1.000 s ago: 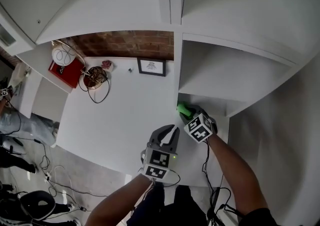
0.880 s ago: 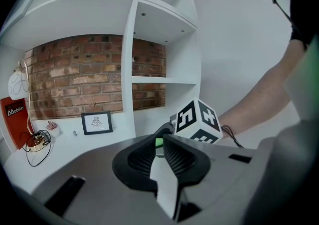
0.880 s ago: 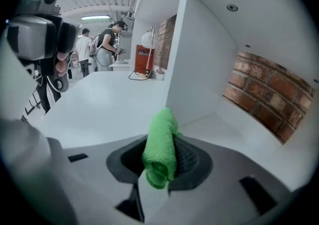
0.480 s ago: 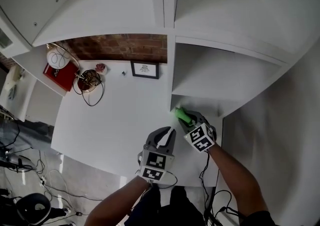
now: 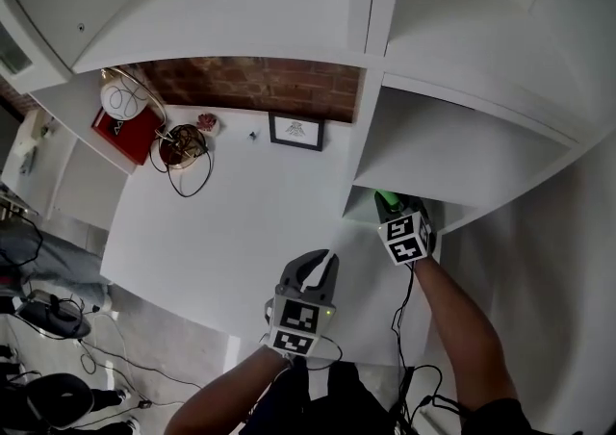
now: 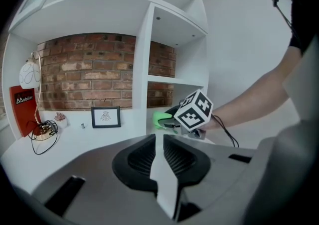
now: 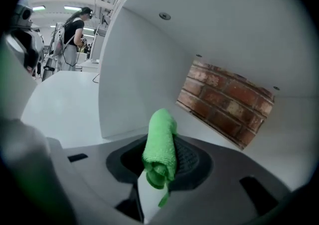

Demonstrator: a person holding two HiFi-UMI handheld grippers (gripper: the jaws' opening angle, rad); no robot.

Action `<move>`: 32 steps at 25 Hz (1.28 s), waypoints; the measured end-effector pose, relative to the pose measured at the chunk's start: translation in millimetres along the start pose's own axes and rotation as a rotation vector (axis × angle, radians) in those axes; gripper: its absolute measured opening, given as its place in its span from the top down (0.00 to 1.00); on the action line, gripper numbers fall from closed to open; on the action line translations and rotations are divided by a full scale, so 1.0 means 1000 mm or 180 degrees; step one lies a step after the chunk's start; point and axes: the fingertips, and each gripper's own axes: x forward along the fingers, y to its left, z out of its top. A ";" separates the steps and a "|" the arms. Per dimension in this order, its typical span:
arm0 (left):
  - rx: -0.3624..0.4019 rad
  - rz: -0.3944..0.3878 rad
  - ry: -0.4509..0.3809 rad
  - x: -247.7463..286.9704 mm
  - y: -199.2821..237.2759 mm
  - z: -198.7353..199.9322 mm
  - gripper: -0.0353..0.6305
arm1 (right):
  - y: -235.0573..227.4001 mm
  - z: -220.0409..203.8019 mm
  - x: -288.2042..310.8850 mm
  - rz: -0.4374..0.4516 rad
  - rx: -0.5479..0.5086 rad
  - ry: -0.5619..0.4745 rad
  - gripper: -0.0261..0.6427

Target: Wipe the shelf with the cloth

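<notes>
White shelving [image 5: 452,149] stands against a red brick wall [image 5: 260,87] beyond a white desk [image 5: 241,221]. The right gripper [image 5: 391,206] reaches into the low right compartment, jaws pinching a rolled green microfibre cloth [image 7: 160,144]. The left gripper [image 5: 320,268] hovers over the desk's near edge, jaws pressed together, empty.

Right gripper [image 5: 392,209] holds green cloth [image 5: 386,198] inside shelf [image 5: 452,159].

A small framed picture [image 5: 295,131] leans against the brick wall [image 5: 250,87]. Left of it sit a tiny pink plant [image 5: 206,121], a coil of black cable [image 5: 183,147] and, farther left, a red box [image 5: 127,133] beside a white globe [image 5: 119,101]. Loose cables [image 5: 96,356] trail over the floor.
</notes>
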 end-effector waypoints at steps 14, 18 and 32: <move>-0.0146 0.0177 0.0160 -0.018 0.027 -0.035 0.87 | -0.019 -0.022 0.059 0.0045 -0.0463 0.0341 0.80; -0.0180 0.0186 0.0164 -0.017 0.027 -0.038 0.87 | -0.002 -0.028 0.051 0.0225 -0.0453 0.0290 0.80; -0.0075 -0.0061 0.0100 -0.001 -0.014 -0.020 0.87 | 0.046 -0.042 0.003 0.0576 -0.0717 0.0280 0.81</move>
